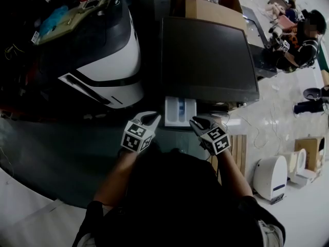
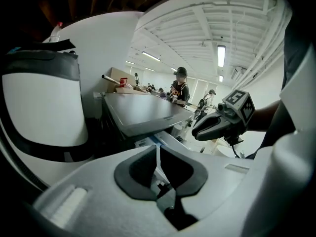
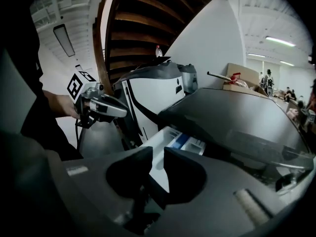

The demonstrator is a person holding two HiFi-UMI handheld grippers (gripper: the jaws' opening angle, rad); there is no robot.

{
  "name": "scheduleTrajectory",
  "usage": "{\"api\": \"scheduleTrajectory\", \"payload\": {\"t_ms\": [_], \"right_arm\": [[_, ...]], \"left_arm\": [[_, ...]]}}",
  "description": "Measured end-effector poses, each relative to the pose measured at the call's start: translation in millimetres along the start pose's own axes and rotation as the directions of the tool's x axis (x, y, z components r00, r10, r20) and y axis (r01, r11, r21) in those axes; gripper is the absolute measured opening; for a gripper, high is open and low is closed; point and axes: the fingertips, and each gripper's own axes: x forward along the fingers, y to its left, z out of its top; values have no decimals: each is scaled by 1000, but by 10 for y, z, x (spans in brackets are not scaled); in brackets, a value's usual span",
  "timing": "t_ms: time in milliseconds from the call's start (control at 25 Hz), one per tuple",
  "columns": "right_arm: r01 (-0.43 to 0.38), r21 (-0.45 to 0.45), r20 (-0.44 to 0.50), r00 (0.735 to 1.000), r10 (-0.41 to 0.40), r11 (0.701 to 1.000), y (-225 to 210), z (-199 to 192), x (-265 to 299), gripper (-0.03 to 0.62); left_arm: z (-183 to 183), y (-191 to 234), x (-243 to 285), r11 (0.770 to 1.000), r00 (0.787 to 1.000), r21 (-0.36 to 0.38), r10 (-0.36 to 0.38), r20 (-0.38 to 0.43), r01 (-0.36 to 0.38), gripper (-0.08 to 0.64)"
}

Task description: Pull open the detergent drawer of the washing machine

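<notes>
The washing machine (image 1: 205, 55) has a dark flat top. Its white detergent drawer (image 1: 180, 111), with blue compartments inside, stands pulled out from the front edge. My left gripper (image 1: 150, 119) hovers just left of the drawer's front, its pads almost together and nothing between them. My right gripper (image 1: 198, 121) hangs just right of the drawer, with a narrow gap between the jaws and nothing in it. In the right gripper view the drawer (image 3: 173, 139) lies beyond the right gripper (image 3: 158, 157), apart from it. The left gripper view shows the left gripper (image 2: 158, 152) in front of the drawer (image 2: 170, 141).
A large white and black machine (image 1: 103, 50) stands close on the left of the washer. A cardboard box (image 1: 211, 6) sits behind it. A white appliance (image 1: 272, 176) and a box (image 1: 308, 148) lie on the floor at right. People (image 1: 300, 35) are at the far right.
</notes>
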Motion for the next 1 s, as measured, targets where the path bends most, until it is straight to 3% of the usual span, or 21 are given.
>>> {"api": "scheduleTrajectory", "payload": {"t_ms": [200,400,600,800,1000], "right_arm": [[86,115,93,991,-97,990,-143,382,2,74],[177,254,210,950,-233,951,-371,751,-153,30],[177,235,267,934,-239,956,-470,962,-338,5],[148,163,343,918,-197,975,-697,1346,-528,3],[127,85,444,883,-152,988,-950,1783,-862,3]], "left_arm": [[290,259,-51,1000,999,-11,1,49,-1,32],[558,464,-55,1000,997,-7,-13,81,13,28],[835,576,-150,999,989,-36,39,142,-34,26],[1190,588,-101,994,980,6,104,168,-107,25],[1777,390,-39,986,956,45,147,255,-164,23]]}}
